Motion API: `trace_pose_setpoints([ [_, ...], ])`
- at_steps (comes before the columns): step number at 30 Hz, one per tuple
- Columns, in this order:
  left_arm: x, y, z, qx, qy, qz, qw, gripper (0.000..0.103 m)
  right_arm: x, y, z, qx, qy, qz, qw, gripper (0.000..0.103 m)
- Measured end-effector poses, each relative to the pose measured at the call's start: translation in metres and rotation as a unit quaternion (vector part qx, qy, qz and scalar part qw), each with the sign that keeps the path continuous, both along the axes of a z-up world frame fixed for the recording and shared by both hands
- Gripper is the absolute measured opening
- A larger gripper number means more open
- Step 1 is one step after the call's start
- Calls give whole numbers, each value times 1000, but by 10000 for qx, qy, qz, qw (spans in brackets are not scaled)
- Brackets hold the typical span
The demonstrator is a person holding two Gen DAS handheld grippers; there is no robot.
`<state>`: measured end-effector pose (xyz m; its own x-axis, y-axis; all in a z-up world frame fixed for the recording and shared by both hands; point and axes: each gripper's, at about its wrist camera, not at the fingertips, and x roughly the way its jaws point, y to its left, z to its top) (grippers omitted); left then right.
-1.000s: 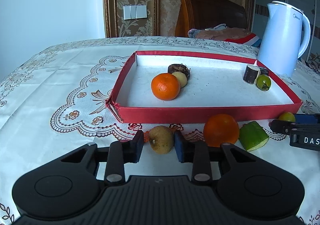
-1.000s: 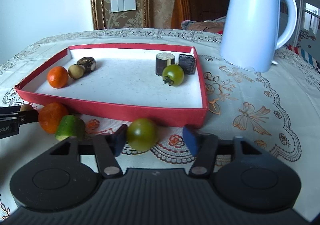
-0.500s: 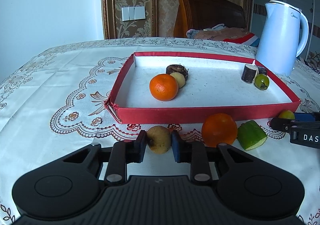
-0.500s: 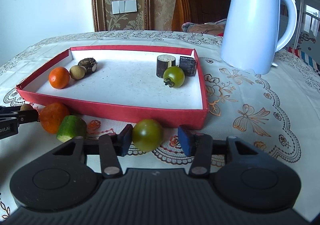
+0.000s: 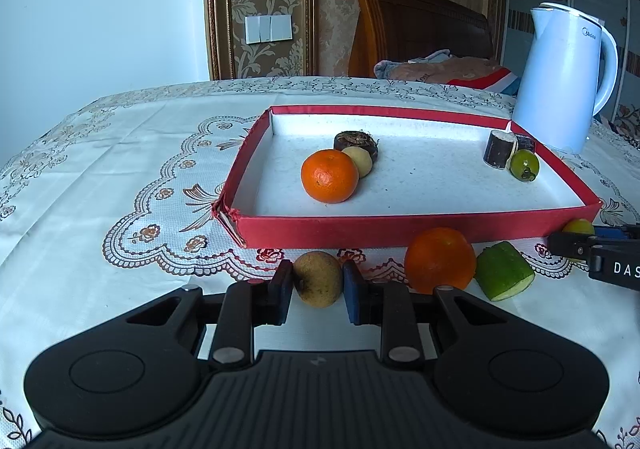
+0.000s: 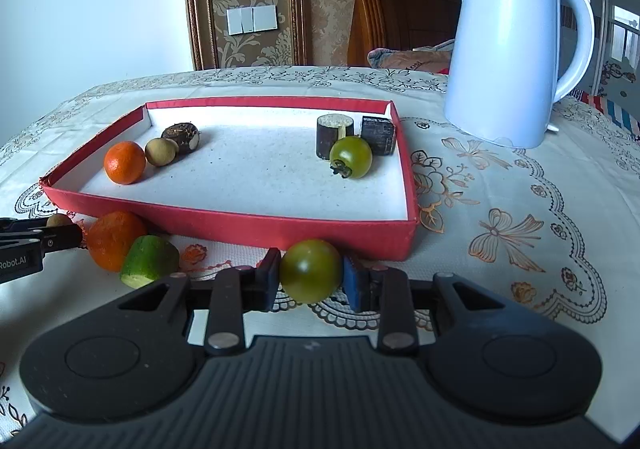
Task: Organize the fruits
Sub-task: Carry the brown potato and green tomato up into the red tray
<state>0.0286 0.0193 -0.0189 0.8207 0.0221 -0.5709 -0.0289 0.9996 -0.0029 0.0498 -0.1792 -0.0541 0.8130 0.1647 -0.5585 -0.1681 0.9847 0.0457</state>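
My left gripper (image 5: 317,291) is shut on a small brown round fruit (image 5: 317,277) on the tablecloth, just in front of the red tray (image 5: 400,227). The jaws of my right gripper (image 6: 310,283) are closing, and its pads press both sides of a green tomato (image 6: 311,269) at the tray's near right corner. Between the two grippers lie an orange (image 5: 439,259) and a cut green chunk (image 5: 504,269). Inside the tray sit a second orange (image 5: 329,176), a pale small fruit (image 5: 360,161), a dark brown piece (image 5: 354,139), dark cylinders (image 5: 499,148) and another green tomato (image 5: 524,165).
A white electric kettle (image 6: 508,45) stands on the tablecloth beyond the tray's far right corner. A wooden chair back (image 5: 420,29) with cloth on its seat is behind the table. The tray's near left corner (image 5: 228,215) is torn.
The right gripper's jaws have closed in from wide apart until they touch the green tomato. The left gripper has tightened slightly onto the brown fruit. Neither hand has shifted.
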Motion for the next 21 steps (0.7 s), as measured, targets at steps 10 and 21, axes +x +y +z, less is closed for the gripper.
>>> trace_pose_setpoints([
  [10,-7,6,6,-148,-232,56,9996,26,-11,-11,6,224,-273,-91,9993,30],
  [21,-16,12,17,-333,-735,202,9965,26,-16,-21,15,274,-682,-431,9964,30],
])
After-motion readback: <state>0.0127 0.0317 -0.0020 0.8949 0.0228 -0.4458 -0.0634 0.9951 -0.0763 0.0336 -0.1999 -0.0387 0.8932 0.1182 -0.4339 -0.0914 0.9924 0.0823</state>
